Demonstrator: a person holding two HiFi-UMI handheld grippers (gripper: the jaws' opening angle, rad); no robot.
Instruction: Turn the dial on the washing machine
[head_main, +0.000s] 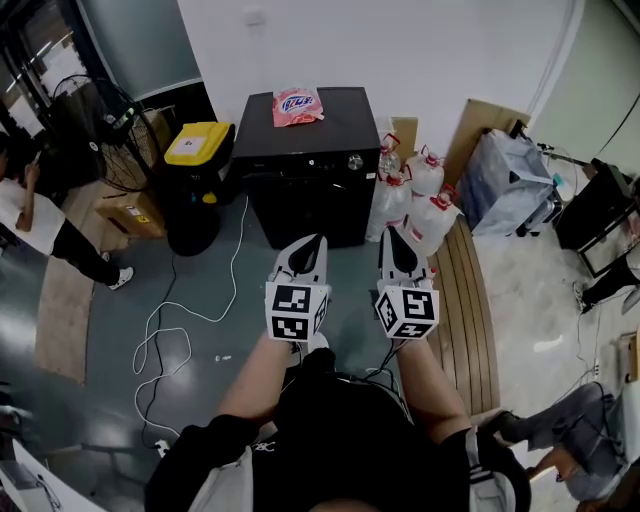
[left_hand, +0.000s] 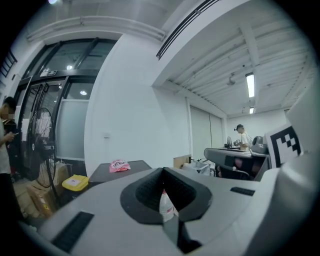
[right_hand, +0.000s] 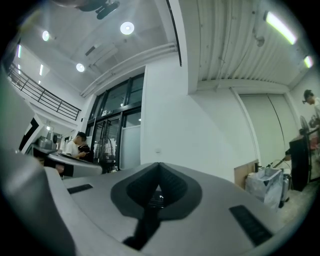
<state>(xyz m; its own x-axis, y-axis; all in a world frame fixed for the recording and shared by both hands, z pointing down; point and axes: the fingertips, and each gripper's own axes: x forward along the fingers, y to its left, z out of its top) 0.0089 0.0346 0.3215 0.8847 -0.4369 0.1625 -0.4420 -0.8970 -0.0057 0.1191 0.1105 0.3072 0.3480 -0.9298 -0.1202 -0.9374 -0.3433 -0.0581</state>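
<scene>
The washer (head_main: 305, 190) stands on the floor against the wall, well apart from both grippers. Its dial (head_main: 354, 161) sits toward the right end of the front control strip. The left gripper (head_main: 316, 240) and right gripper (head_main: 389, 233) have their fingers pressed together, empty. Arriving like that, they would likely skid off the knob or brush the jugs (head_main: 425, 205) just beside the washer. The dial faces the person, its axis probably horizontal; its pointer is too small to read.
</scene>
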